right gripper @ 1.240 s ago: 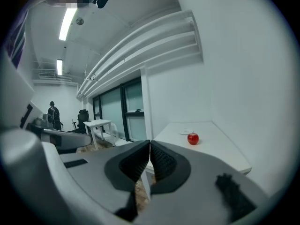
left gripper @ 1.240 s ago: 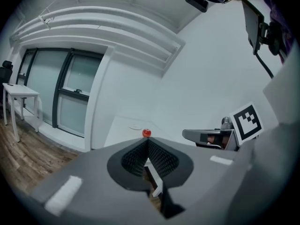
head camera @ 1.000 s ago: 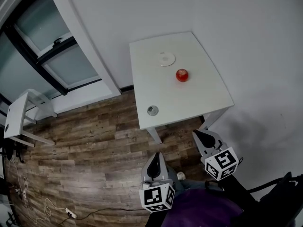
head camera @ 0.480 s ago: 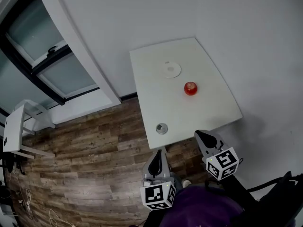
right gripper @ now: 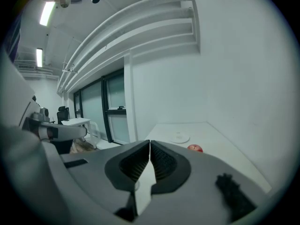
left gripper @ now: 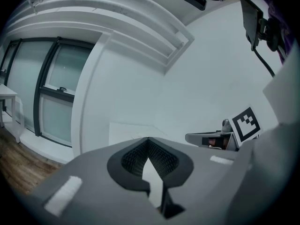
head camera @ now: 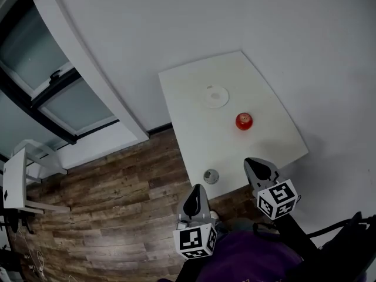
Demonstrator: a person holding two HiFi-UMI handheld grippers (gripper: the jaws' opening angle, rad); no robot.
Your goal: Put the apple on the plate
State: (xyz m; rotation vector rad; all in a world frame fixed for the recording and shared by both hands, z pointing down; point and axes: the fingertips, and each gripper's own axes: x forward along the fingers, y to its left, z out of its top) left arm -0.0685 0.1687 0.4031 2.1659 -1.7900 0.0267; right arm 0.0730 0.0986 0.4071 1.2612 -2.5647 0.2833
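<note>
A red apple [head camera: 244, 121] lies on the white table [head camera: 188, 104], near its right side. A small white plate [head camera: 216, 96] sits beyond it, closer to the wall. In the right gripper view the apple [right gripper: 195, 147] and the plate [right gripper: 179, 138] both show ahead of the jaws. My right gripper [head camera: 251, 161] is shut and empty, its tip over the table's near edge, short of the apple. My left gripper [head camera: 195, 188] is also shut and empty, just off the near edge to the left. The left gripper view shows the shut jaws, with the right gripper [left gripper: 210, 138] beside them.
A small grey round object [head camera: 211, 176] sits on the table near its front edge, between my two grippers. The table stands against a white wall. Glass doors with dark frames [head camera: 41, 81] are at the left, with a small white side table [head camera: 14, 181] on the wooden floor [head camera: 117, 216].
The table, apple and plate have come nearer in the head view. Both grippers have advanced to the table's near edge, still shut.
</note>
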